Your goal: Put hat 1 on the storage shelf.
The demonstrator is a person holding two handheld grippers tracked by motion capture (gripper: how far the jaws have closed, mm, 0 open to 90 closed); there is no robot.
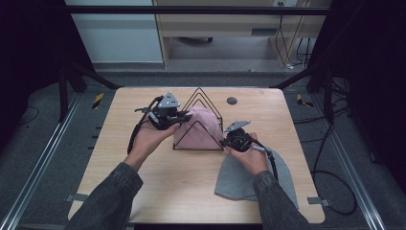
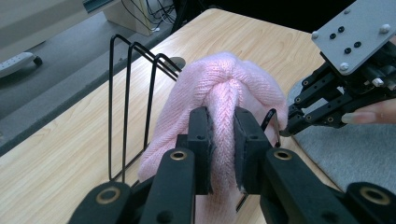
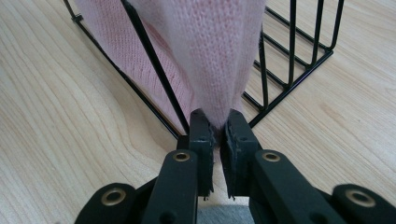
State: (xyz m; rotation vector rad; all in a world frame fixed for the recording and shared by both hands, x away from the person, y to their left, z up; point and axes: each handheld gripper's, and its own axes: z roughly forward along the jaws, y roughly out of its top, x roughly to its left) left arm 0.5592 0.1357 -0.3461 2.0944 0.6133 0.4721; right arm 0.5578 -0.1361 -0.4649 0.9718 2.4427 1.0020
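Observation:
A pink knit hat (image 1: 198, 127) is draped over a black wire rack (image 1: 207, 103) of triangular frames near the table's middle. My left gripper (image 1: 184, 116) is shut on a bunched fold of the pink hat (image 2: 224, 107) near its top, on the rack's left side. My right gripper (image 1: 223, 142) is shut on the hat's lower edge (image 3: 210, 60) at the rack's front right corner (image 3: 261, 116). In the left gripper view the right gripper (image 2: 288, 126) shows at the right, beside the hat.
A grey knit cloth (image 1: 239, 179) lies flat on the wooden table (image 1: 163, 177) under my right hand, near the front right edge. A small dark round hole (image 1: 231, 100) sits in the tabletop behind the rack. Metal rails run along both sides of the table.

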